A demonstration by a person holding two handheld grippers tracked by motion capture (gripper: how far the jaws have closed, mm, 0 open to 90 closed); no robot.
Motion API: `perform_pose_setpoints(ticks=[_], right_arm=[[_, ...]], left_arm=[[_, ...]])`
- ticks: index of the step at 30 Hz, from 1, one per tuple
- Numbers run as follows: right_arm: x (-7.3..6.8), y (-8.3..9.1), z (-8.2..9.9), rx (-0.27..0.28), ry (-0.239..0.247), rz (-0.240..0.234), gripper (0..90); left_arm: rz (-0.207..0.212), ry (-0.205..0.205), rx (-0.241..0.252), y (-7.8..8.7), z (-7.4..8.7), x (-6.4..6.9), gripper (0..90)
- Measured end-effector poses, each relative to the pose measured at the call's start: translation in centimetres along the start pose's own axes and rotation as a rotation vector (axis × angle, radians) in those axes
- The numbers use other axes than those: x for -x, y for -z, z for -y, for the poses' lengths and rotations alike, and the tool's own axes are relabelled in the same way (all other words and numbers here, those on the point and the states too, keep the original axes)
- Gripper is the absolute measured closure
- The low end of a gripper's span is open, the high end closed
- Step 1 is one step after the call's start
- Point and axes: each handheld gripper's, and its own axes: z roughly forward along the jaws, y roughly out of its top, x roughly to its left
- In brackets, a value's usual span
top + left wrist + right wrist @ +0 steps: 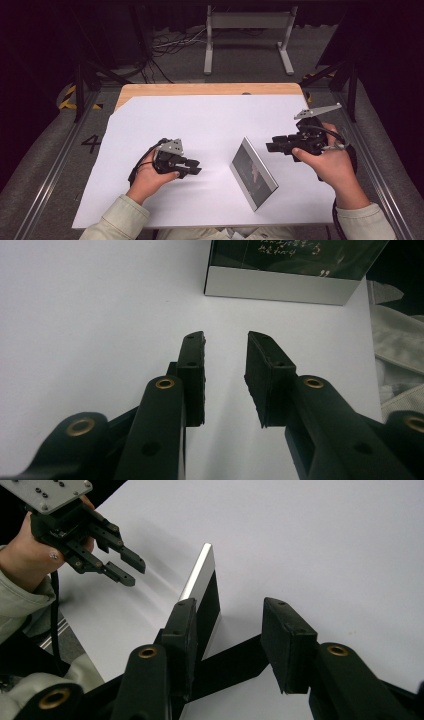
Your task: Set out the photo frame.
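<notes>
**Both hand-held grippers released beside a flat box on the white sheet**

Nearest the high camera, two pale sleeves (117, 217) come in from the bottom edge, each hand carrying a hand-held gripper. On the person's left, the left hand-held gripper (196, 166) lies low over the sheet, its jaws pointing toward the middle of the tabletop. In the left gripper view its two black jaws stand apart with bare white paper between them, so it is released and holds nothing.

Across from it, the right hand-held gripper (270, 146) is held above the sheet, jaws pointing left toward the other hand, with a grey three-cornered plate on top. In the right gripper view its jaws are also apart with nothing pressed between the pads; it too is released.

Between the two lies the flat box (253, 173), a thin rectangular thing with a dark printed face and a silver-white rim, set at a slant on the sheet. It sits nearer the right hand-held gripper, just below and left of its jaw tips, and apart from the left one. In the left gripper view it lies straight ahead of the jaws, well clear of them.

Under everything spreads the white sheet (200, 120), which covers most of the wooden tabletop (200, 89); a strip of bare wood shows at the far edge.
</notes>
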Motion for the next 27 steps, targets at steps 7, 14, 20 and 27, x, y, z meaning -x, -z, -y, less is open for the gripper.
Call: perform_pose_setpoints(ticks=[7,14,20,27], right_arm=[[-0.3,0.4,-0.8,-0.057,-0.088,0.017,59.9],[-1.0,0.3,-1.4,-0.112,-0.140,0.013,60.8],[-1.6,-0.4,-1.5,-0.152,-0.151,0.007,60.1],[-2.3,-0.9,-1.4,-0.178,-0.140,0.002,58.8]], left_arm=[[-0.006,0.002,-0.002,0.0,0.0,0.0,69.9],[-0.007,0.003,0.000,0.0,0.0,0.0,70.2],[-0.007,0.020,0.002,0.0,0.1,-0.1,71.3],[-0.018,0.025,0.007,0.1,0.1,-0.1,71.3]])
